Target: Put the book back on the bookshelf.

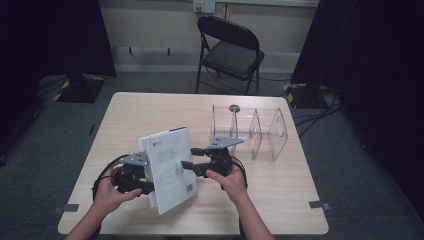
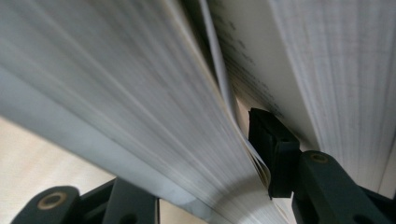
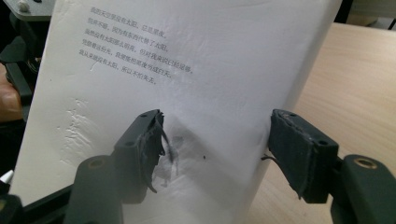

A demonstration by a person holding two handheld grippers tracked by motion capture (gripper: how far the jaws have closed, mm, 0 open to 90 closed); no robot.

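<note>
1. Black jaws of the right gripper [image 3: 212,154] rise in the foreground of the right gripper view, standing apart with the lower right corner of a white book [image 3: 187,93] between them; its torn left pad lies against or just before the cover, and its right pad stands off the book's edge, pressing on nothing.
2. That book stands upright and tilted on the wooden table [image 1: 150,107], near the front edge and left of centre, with its back cover, bearing several lines of printed text, facing the right gripper.
3. From above, the right gripper [image 1: 187,157] reaches in from the right towards the book [image 1: 170,167], held by the person's right hand [image 1: 231,181].
4. Left of the book, the left gripper [image 1: 147,190] is held by the person's left hand [image 1: 107,192], and its jaws are clamped on the book's lower part.
5. Close up in the left gripper view, one pad [image 2: 271,149] is slipped in between the pages, pinching a thick block of pages [image 2: 140,102] whose edges curve past it.
6. Farther back on the table's right half stands a clear acrylic organiser [image 1: 250,132] with upright dividers, well apart from the book.
7. Beyond the table, a black folding chair [image 1: 230,50] stands on the grey carpet.
</note>
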